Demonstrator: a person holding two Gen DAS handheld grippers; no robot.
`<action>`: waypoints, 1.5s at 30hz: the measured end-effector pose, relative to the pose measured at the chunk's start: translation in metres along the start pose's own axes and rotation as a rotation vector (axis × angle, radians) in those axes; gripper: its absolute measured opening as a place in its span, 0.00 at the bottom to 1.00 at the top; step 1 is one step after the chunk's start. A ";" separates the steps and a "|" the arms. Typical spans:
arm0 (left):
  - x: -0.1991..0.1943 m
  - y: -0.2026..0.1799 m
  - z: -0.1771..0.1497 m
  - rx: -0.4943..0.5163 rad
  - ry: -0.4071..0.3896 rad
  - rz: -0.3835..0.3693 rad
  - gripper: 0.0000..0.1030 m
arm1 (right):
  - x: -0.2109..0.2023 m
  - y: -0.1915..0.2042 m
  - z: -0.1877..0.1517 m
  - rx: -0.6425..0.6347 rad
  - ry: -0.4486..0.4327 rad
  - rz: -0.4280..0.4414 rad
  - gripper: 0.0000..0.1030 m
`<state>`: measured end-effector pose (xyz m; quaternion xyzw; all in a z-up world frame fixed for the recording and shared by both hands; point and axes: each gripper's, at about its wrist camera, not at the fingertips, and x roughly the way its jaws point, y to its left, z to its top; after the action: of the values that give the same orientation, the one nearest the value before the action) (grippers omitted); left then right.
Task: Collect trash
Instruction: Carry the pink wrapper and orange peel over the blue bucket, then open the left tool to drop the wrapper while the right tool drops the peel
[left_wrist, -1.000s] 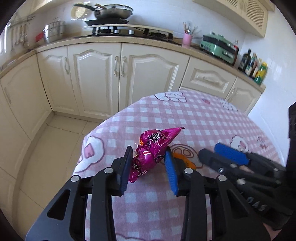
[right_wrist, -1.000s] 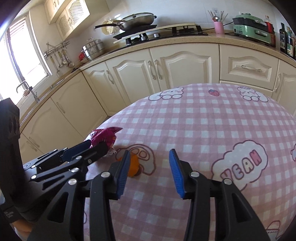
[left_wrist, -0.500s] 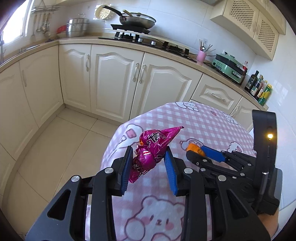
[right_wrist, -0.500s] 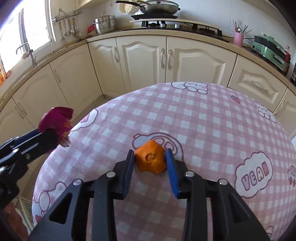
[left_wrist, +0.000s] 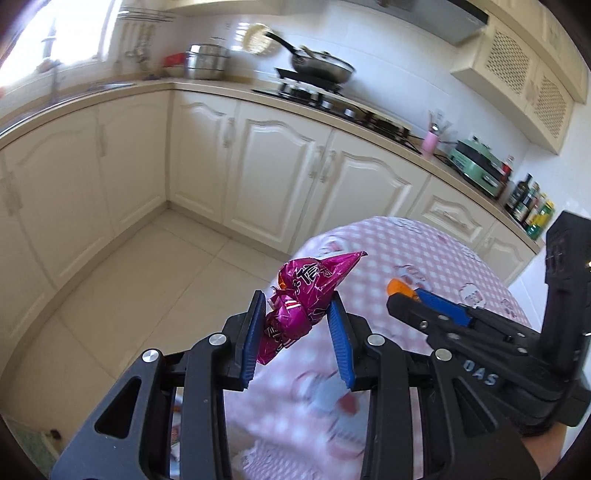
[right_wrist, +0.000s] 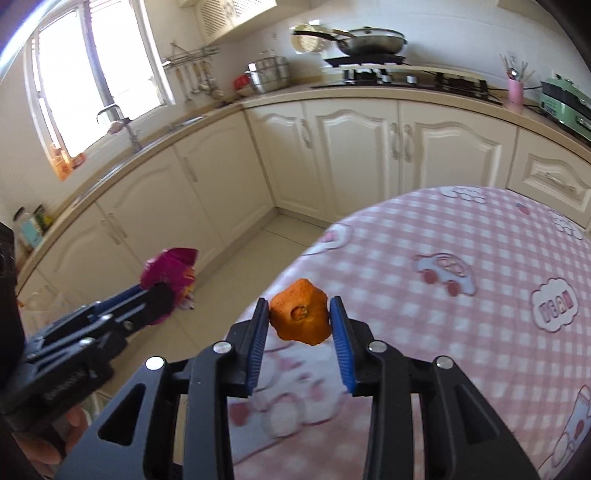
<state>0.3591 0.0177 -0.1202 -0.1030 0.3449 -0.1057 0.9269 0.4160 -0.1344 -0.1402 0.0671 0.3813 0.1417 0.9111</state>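
Observation:
A crumpled magenta foil wrapper (left_wrist: 306, 299) sticks up between the blue pads of my left gripper (left_wrist: 297, 317), which is shut on it, out past the edge of the pink checked tablecloth (left_wrist: 413, 251). In the right wrist view the same wrapper (right_wrist: 170, 269) shows at the left, over the floor. My right gripper (right_wrist: 300, 321) is shut on a piece of orange peel (right_wrist: 301, 317), lifted above the tablecloth (right_wrist: 461, 240) near its left edge. The peel (left_wrist: 399, 286) also shows in the left wrist view, at the tip of the right gripper.
Cream kitchen cabinets (right_wrist: 354, 147) run along two walls under a counter with a stove and pan (left_wrist: 321, 70). Beige floor tiles (left_wrist: 147, 266) lie between cabinets and table. A person's hand (right_wrist: 48, 443) shows at the lower left, behind the left gripper's body.
The right gripper closed on the orange peel and lifted it off the cloth. Both grippers swung left, off the table edge toward the floor and the sink corner, each keeping its piece.

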 end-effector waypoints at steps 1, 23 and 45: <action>-0.007 0.007 -0.002 -0.012 -0.003 0.011 0.31 | -0.001 0.010 0.000 -0.007 0.000 0.018 0.32; -0.078 0.153 -0.087 -0.240 0.067 0.296 0.32 | 0.039 0.201 -0.083 -0.194 0.133 0.235 0.33; -0.057 0.186 -0.101 -0.321 0.100 0.298 0.47 | 0.086 0.208 -0.100 -0.161 0.196 0.230 0.34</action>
<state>0.2731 0.1991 -0.2085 -0.1916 0.4145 0.0839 0.8857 0.3597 0.0918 -0.2203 0.0231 0.4454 0.2807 0.8499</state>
